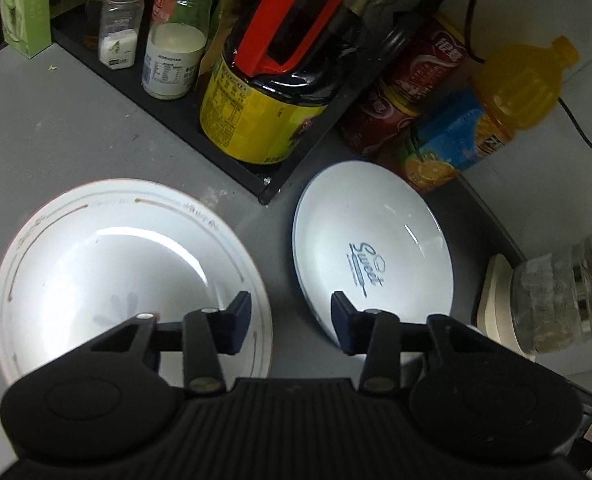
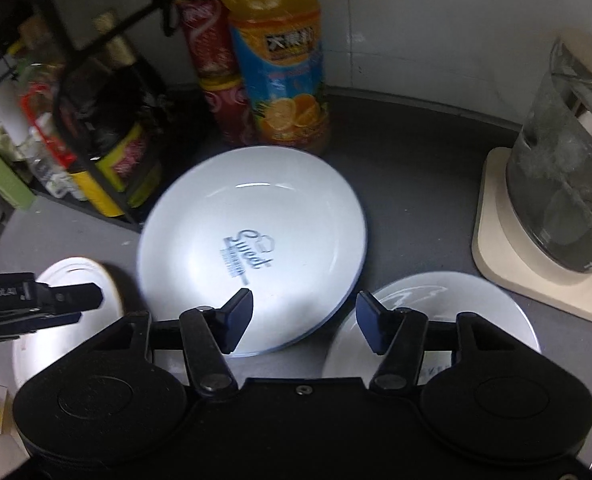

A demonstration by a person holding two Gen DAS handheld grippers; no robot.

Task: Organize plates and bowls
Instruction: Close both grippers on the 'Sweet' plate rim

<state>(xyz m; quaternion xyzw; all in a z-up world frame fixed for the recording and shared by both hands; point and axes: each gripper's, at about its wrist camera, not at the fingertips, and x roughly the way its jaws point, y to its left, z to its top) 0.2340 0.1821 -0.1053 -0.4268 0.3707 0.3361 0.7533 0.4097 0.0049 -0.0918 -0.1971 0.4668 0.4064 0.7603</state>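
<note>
A: Left gripper sits nearest in its own view, jaws apart with nothing between them. One fingertip hangs over the right rim of the patterned plate, the other over the near-left rim of the "Sweet" plate; bare counter lies under the gap. No pad presses on either rim.

B: Right gripper?

A: Jaws also apart, empty. Left fingertip over the near edge of the "Sweet" plate; right fingertip over a third white dish, near right. Can't tell whether that dish is a plate or a bowl. The left gripper shows at the left edge of this view, above the patterned plate.

B: Step?

A: Judged: approach, picking a first dish. All three lie flat and separate on the counter; nothing stacked yet.

B: Next move?

A: Each gripper likely needs to shift sideways so one rim sits between its pads, tilt to get a pad under the lip, then close. Flat plates give little edge to catch.

B: Far side?

A: Black rack with jars far left, juice bottle behind the "Sweet" plate, blender far right. Lift room is tight.
</note>
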